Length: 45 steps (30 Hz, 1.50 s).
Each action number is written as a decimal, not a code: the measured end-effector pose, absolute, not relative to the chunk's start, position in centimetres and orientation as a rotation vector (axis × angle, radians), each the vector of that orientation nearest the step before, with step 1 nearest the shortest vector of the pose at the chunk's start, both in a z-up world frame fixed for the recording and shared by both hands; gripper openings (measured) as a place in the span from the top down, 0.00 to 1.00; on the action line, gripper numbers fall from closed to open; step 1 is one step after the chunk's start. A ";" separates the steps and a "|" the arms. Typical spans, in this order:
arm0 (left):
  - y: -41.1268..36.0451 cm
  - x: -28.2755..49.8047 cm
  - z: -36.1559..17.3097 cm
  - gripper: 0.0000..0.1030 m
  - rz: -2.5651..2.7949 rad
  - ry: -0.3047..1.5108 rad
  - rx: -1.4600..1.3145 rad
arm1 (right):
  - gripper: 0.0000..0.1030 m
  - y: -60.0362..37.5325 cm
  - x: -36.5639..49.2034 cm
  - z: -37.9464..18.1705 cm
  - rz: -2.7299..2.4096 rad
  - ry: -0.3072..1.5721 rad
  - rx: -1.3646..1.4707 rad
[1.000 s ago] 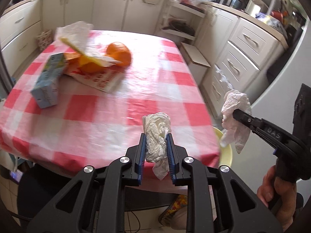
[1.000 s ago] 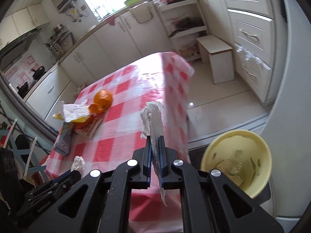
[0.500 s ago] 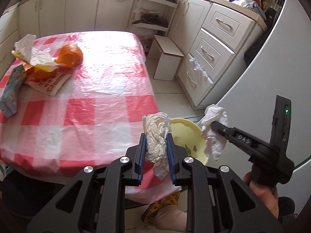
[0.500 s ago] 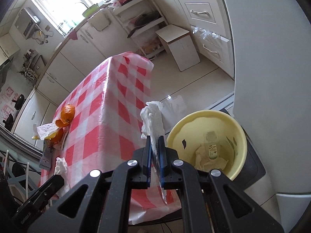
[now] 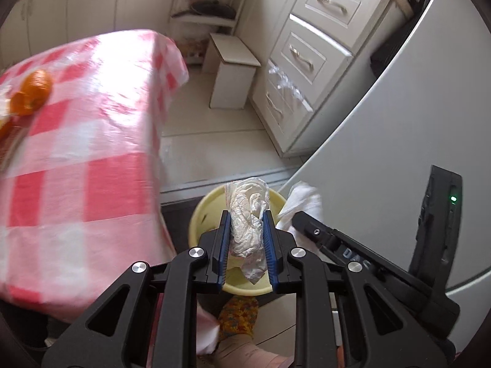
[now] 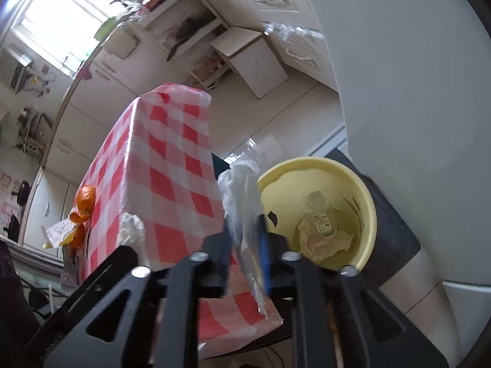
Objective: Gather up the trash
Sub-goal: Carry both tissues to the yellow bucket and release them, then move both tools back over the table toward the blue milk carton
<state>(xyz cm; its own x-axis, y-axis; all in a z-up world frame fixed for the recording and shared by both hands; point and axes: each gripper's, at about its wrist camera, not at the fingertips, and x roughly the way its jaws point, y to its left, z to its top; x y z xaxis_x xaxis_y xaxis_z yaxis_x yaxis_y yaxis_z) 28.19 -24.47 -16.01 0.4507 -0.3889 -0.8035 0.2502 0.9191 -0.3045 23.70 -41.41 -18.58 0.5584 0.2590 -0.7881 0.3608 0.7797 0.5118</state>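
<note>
Jaws of my left gripper (image 5: pixel 247 242) squeeze a tissue (image 5: pixel 248 214); my right gripper (image 6: pixel 245 245) is opening around a napkin (image 6: pixel 242 202) beside the yellow bin (image 6: pixel 366 202).

We see a crumpled white paper tissue (image 5: pixel 248 224) standing upright, pinched at its middle, its loose top fanning out toward twelve o'clock over the round pale-yellow plastic bin (image 5: pixel 201 214). A second crumpled white tissue (image 6: pixel 242 211) hangs long and limp, its tail trailing toward six o'clock, just at nine o'clock of the bin's rim (image 6: pixel 369 211). The bin stands open on the floor beside the checked table; inside it, we make out a small clear bottle (image 6: pixel 319 214) lying on wrinkled paper scraps (image 6: pixel 325 243).
</note>
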 end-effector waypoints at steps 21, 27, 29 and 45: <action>-21.5 27.5 -16.4 0.44 -0.393 1.054 -0.220 | 0.41 -42.2 23.1 -14.2 -0.046 0.853 0.779; -17.1 24.0 -14.2 0.30 -0.337 0.988 -0.181 | 0.37 -39.7 23.3 -12.7 -0.003 0.838 0.717; -15.2 23.0 -13.8 0.29 -0.315 0.973 -0.166 | 0.37 -38.2 23.5 -12.2 0.019 0.840 0.672; -2.7 19.9 -13.9 0.22 -0.090 0.964 -0.222 | 0.31 -25.3 24.5 -10.5 0.256 0.878 0.289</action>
<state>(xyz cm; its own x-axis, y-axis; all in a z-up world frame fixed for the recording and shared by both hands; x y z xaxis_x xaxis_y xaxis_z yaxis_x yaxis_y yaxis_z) 19.93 -2.69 -13.95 0.5686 -0.1749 -0.8038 -0.0223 0.9735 -0.2276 24.48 -25.33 -10.48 0.6128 0.3358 -0.7153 -0.1005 0.9310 0.3509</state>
